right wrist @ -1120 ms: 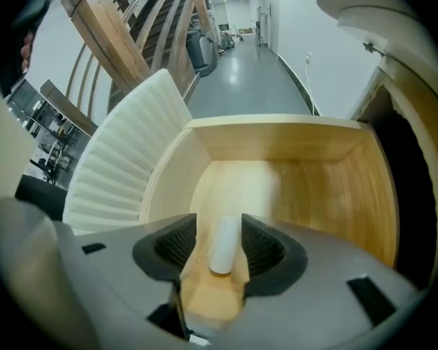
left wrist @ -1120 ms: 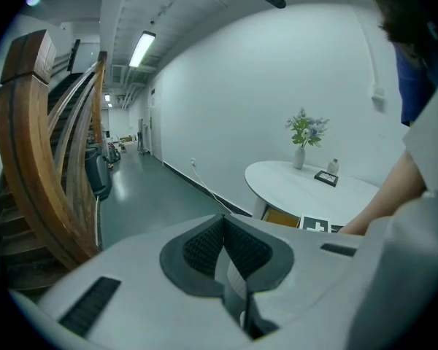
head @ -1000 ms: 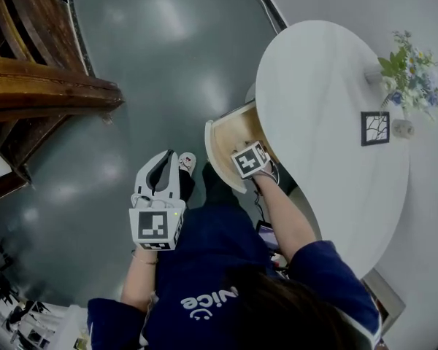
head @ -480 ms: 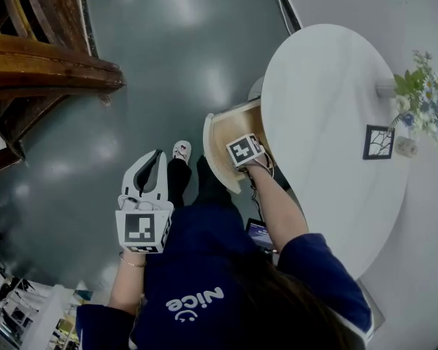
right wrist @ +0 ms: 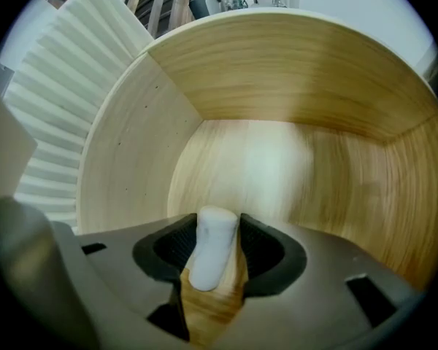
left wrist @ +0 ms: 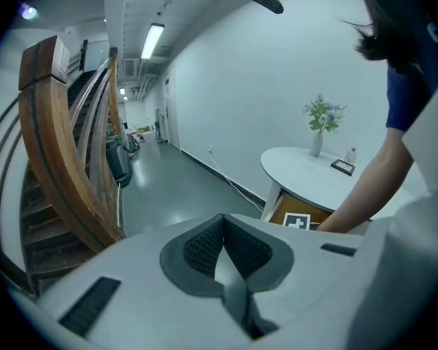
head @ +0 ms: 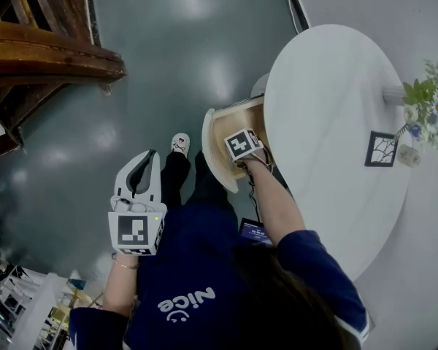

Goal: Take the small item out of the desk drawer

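**Right gripper.** The right gripper (right wrist: 217, 226) is lowered into the open drawer (right wrist: 292, 64). Its jaws are closing, with the small white item (right wrist: 213, 250) between them. The item is a short rounded cylinder. It stands slightly tilted, with its upper end level with the pad tips. Both pads appear to touch its sides near that upper end. Lower down, a strip of wood grain shows between the item and the right-hand pad. Directly beyond the jaw tips is the bare, pale wooden drawer floor. Further on, the curved wooden drawer wall closes the view ahead and on both sides of the jaws.

**Left gripper.** The left gripper (left wrist: 223, 228) is held in free air beside the person's body, well apart from the drawer. Its jaws are closed, with the ribbed pads meeting at the tips and nothing between them. Ahead of the jaws lies the grey floor (left wrist: 182, 188). To the left of the jaws rises a wooden staircase (left wrist: 58, 159). To the right of the jaws and further off stands the round white table (left wrist: 306, 168), with the drawer pulled out beneath its edge. A vase of flowers (left wrist: 320, 126) and a small framed picture (left wrist: 342, 167) stand on the far part of the tabletop.
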Motion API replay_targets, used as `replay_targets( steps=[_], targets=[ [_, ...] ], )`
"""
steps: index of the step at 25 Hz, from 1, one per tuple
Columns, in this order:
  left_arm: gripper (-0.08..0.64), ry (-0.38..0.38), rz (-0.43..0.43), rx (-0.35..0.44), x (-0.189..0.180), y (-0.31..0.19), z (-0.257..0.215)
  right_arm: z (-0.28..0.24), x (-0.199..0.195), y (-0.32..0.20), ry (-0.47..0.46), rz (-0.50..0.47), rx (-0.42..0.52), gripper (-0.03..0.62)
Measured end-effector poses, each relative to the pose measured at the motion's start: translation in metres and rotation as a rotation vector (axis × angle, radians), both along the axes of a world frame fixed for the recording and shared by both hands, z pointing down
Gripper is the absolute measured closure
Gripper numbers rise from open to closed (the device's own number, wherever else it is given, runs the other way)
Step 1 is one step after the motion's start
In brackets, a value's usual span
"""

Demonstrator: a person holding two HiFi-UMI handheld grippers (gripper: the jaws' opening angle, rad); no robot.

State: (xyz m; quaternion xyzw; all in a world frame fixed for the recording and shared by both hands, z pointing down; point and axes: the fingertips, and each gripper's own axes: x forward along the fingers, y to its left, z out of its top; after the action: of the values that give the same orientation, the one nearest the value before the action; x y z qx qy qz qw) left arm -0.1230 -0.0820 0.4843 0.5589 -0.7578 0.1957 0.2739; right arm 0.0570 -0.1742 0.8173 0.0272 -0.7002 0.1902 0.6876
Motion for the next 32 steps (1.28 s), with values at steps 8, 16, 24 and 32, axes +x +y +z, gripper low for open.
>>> replay_targets(
  steps=[8, 16, 24, 32],
  targets=[
    [0.557, 0.021, -0.007, -0.02, 0.008, 0.0, 0.002, -0.002, 0.005, -0.003, 0.03, 0.0, 0.027, 0.442],
    [0.557, 0.011, -0.003, 0.024, -0.004, 0.0, -0.005, -0.017, -0.003, -0.009, -0.012, 0.071, 0.07, 0.451],
    [0.557, 0.022, -0.003, 0.079, -0.011, -0.007, -0.015, -0.053, -0.017, -0.016, -0.115, 0.145, 0.128, 0.451],
    [0.557, 0.041, 0.043, 0.131, -0.014, -0.01, -0.025, -0.098, -0.036, -0.01, -0.23, 0.189, 0.207, 0.451]
  ],
)
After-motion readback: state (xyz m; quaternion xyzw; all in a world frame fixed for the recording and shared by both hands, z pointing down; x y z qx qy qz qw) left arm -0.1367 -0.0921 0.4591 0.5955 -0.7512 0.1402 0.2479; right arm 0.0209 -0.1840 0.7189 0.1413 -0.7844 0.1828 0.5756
